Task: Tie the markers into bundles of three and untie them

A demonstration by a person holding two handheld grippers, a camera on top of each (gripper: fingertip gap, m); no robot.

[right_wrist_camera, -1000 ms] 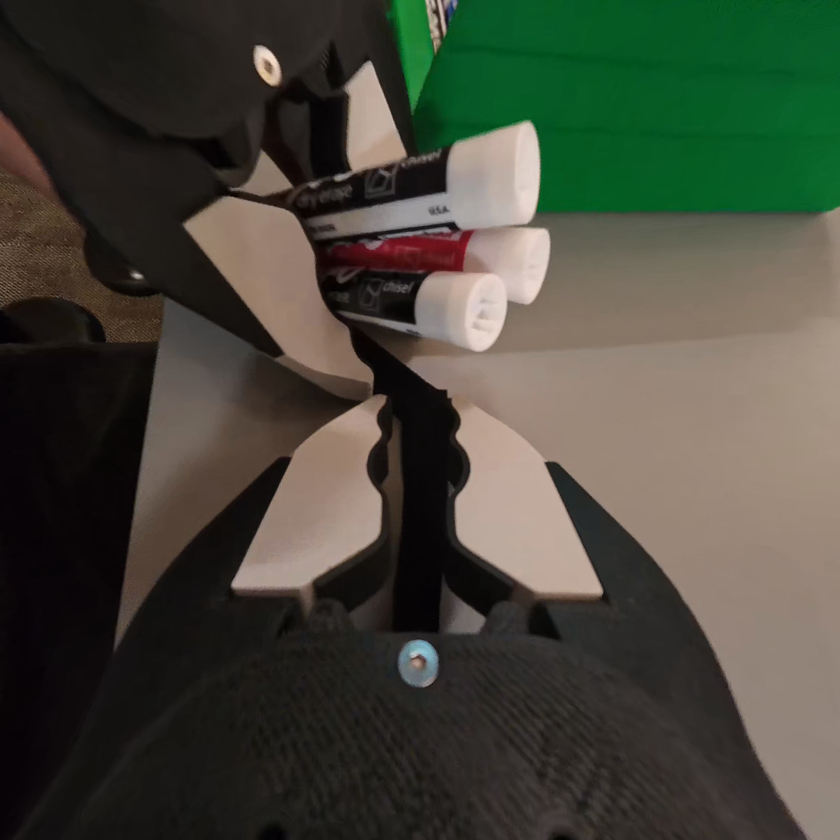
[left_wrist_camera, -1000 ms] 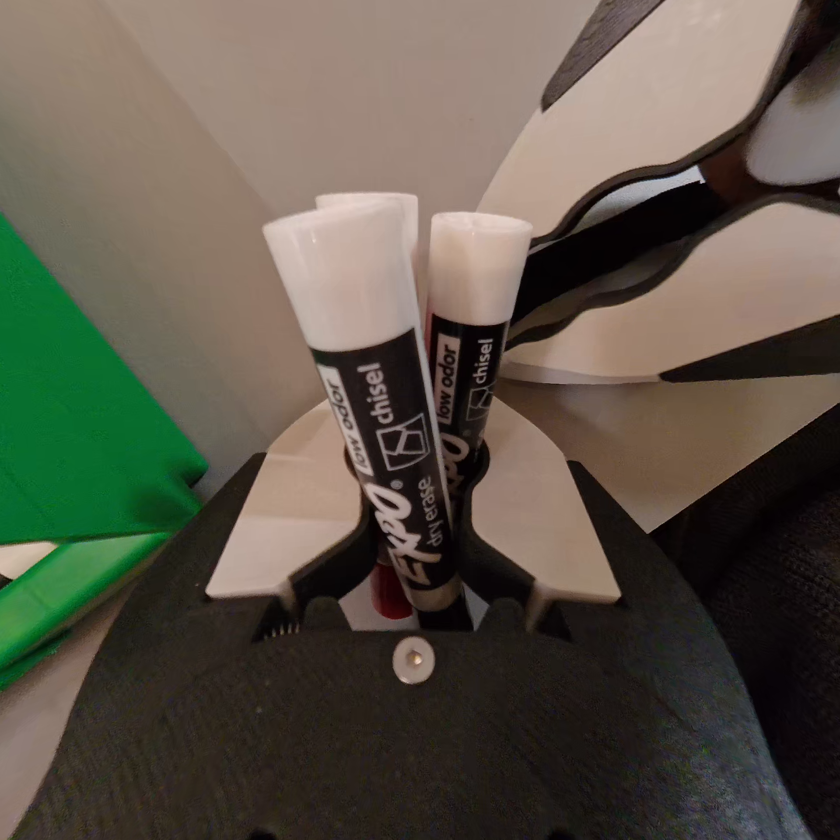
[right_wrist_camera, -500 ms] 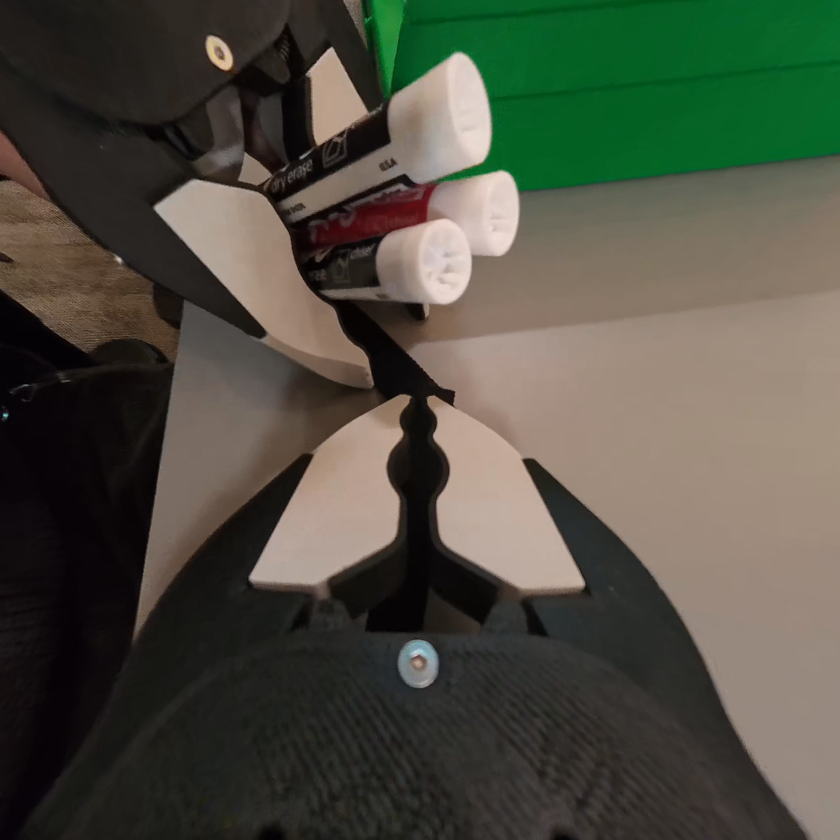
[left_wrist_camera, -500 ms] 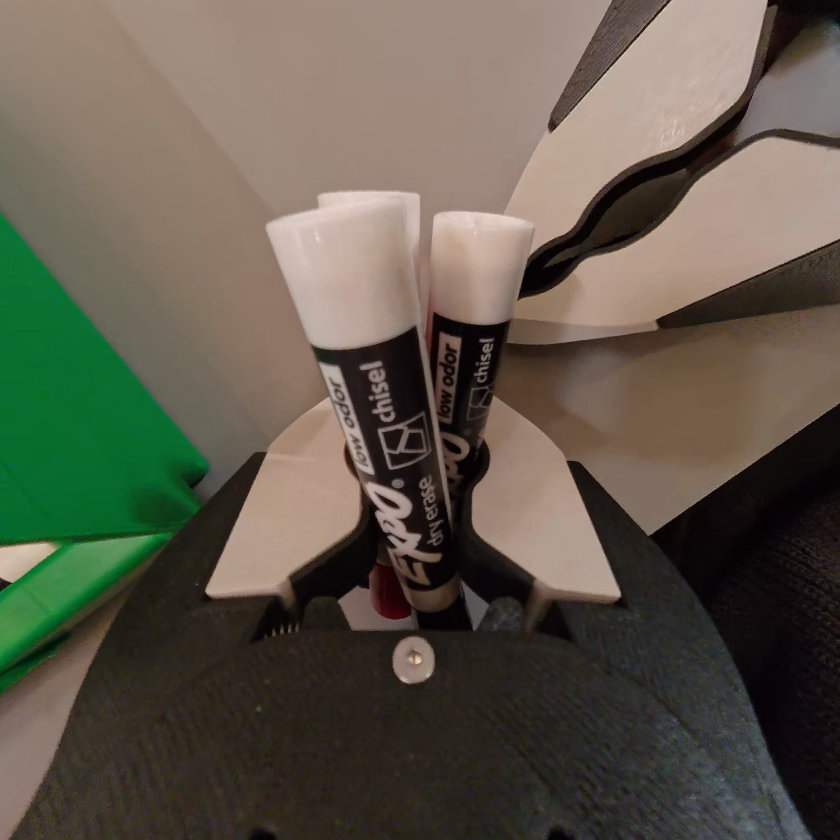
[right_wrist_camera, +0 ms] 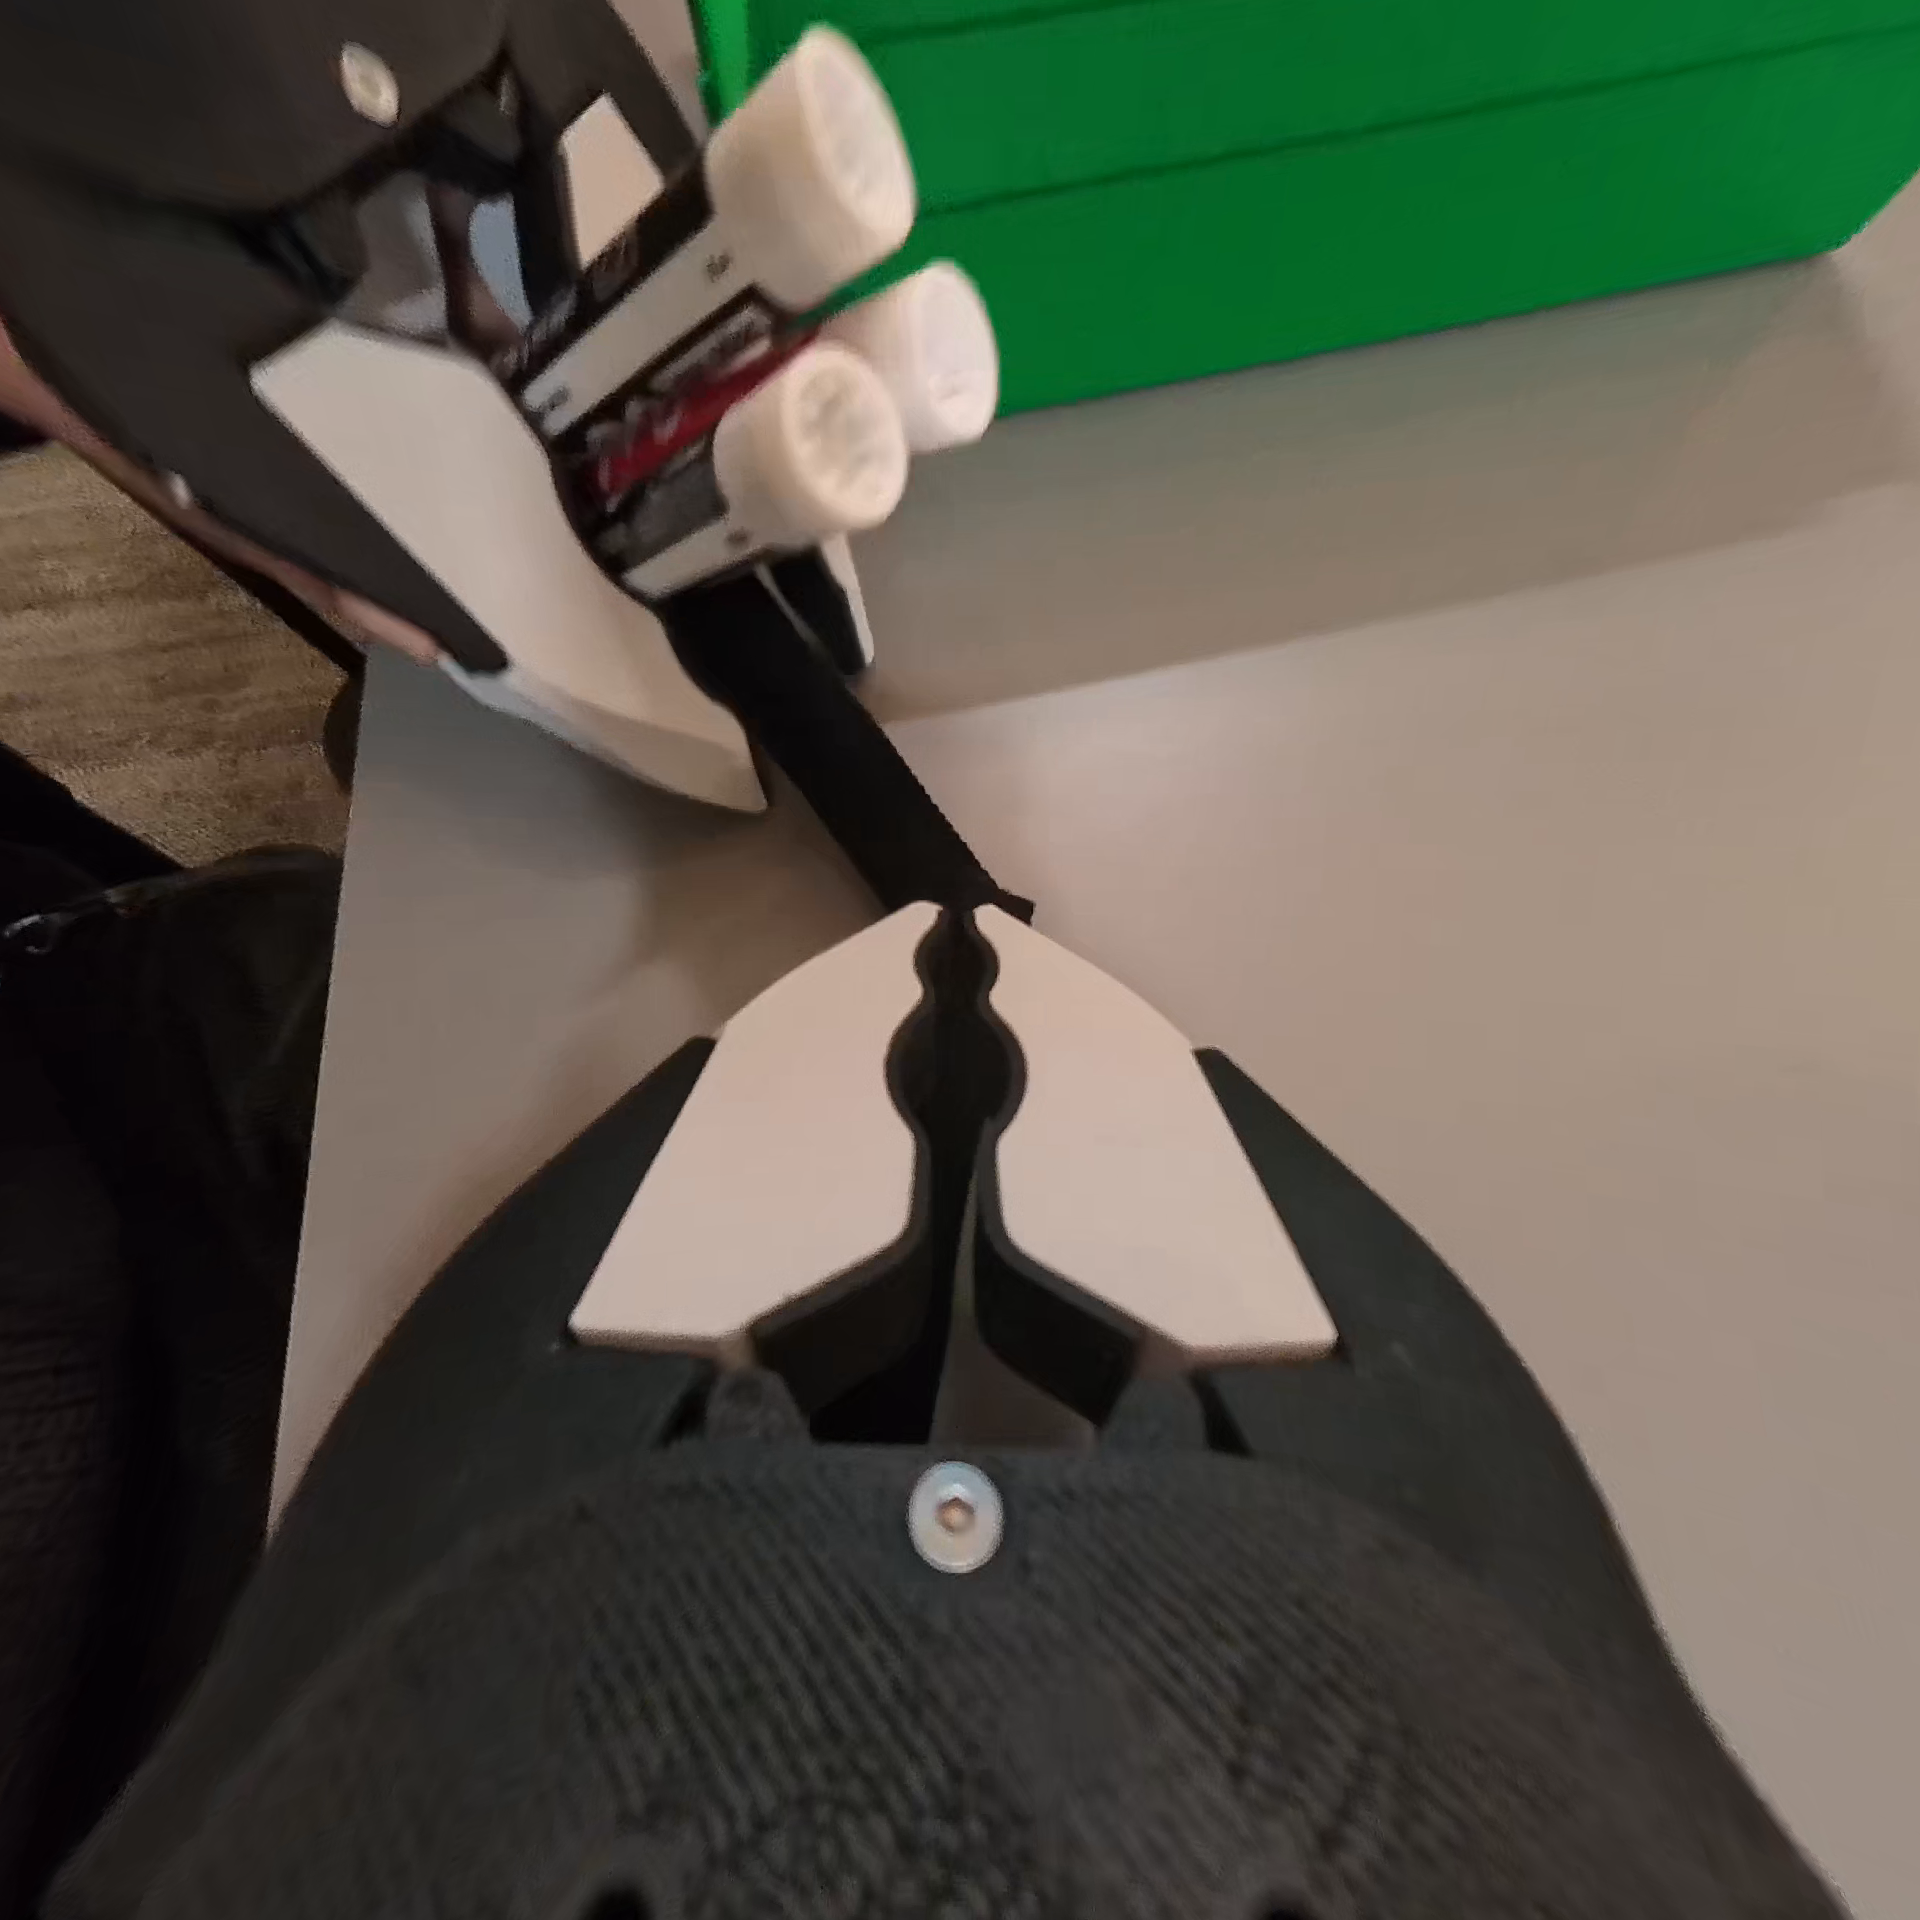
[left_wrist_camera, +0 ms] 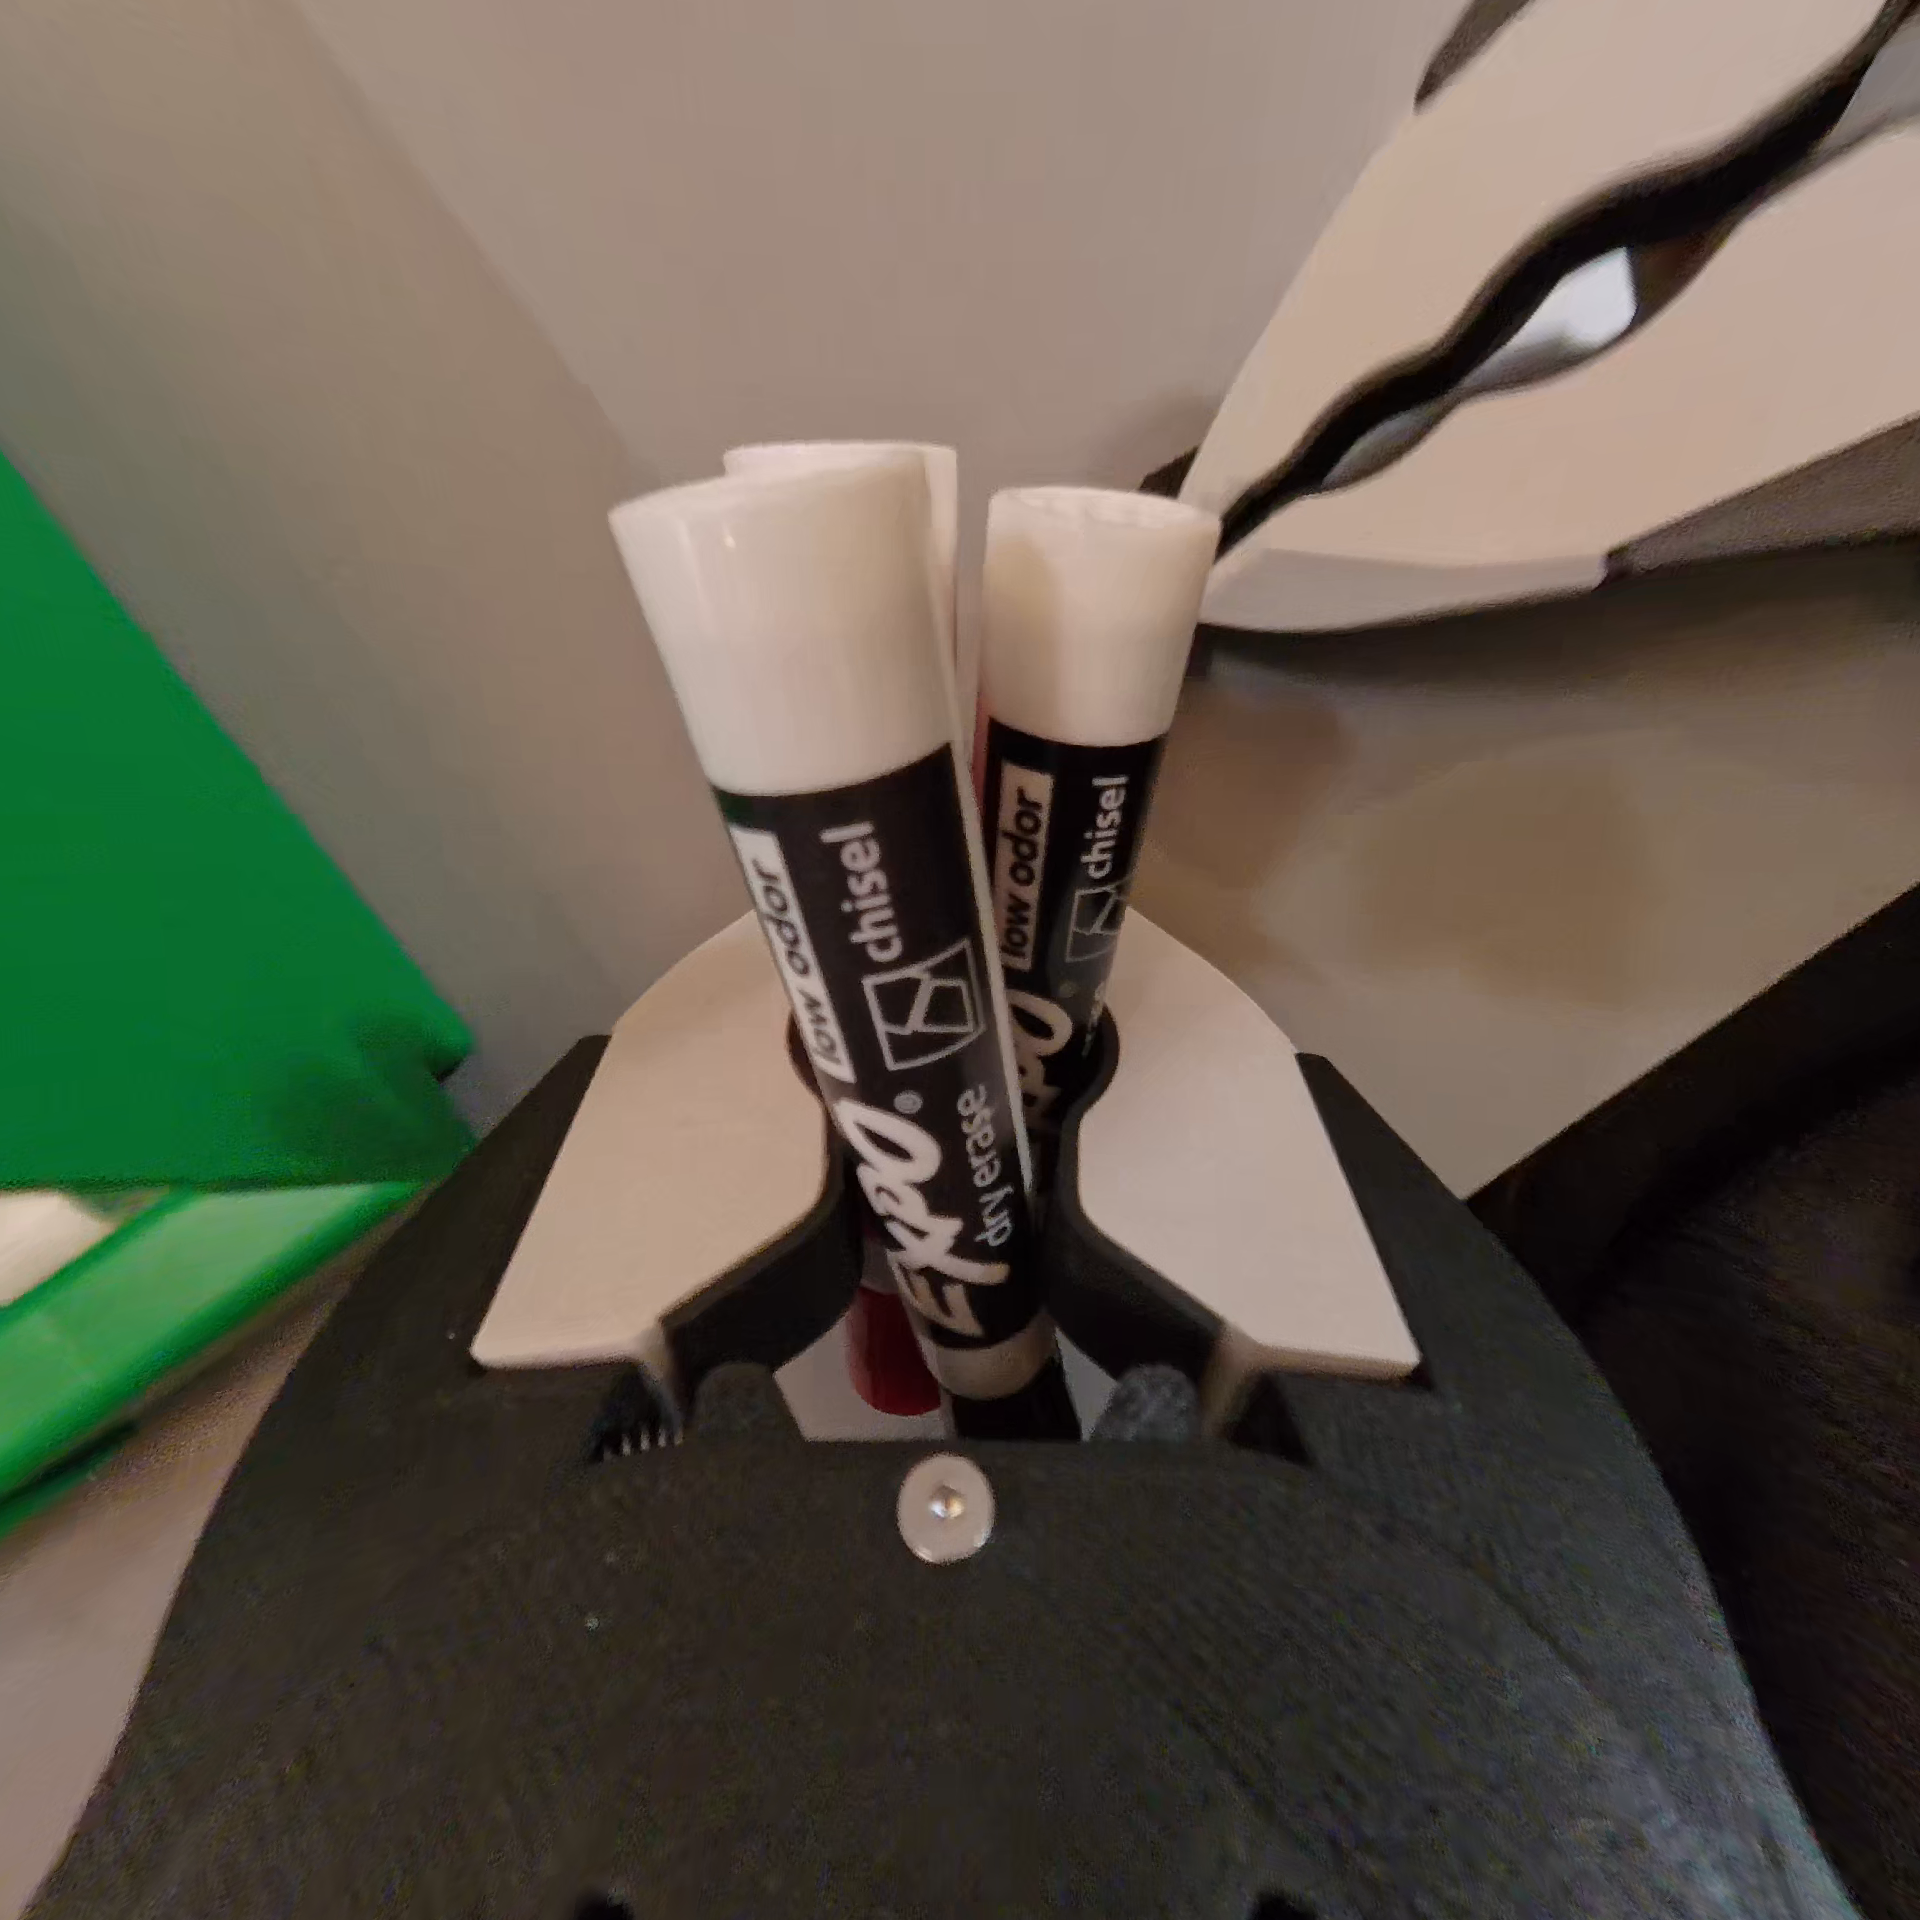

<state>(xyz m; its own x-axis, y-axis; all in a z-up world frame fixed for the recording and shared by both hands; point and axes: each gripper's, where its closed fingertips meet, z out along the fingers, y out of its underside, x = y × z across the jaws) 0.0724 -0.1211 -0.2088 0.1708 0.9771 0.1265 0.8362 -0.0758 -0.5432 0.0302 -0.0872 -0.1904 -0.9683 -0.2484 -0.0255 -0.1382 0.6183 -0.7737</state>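
The left gripper (left_wrist_camera: 940,1039) is showing a black, rough plastic body with one shiny silver screw (left_wrist_camera: 943,1509) in the middle. Its two fingers (left_wrist_camera: 665,1164) are wearing flat white plates with wavy black inner edges. The right gripper (right_wrist_camera: 956,925) is looking just the same: a black ribbed body, a silver screw (right_wrist_camera: 954,1525) near the front, and white finger plates (right_wrist_camera: 1132,1174) edged in black.
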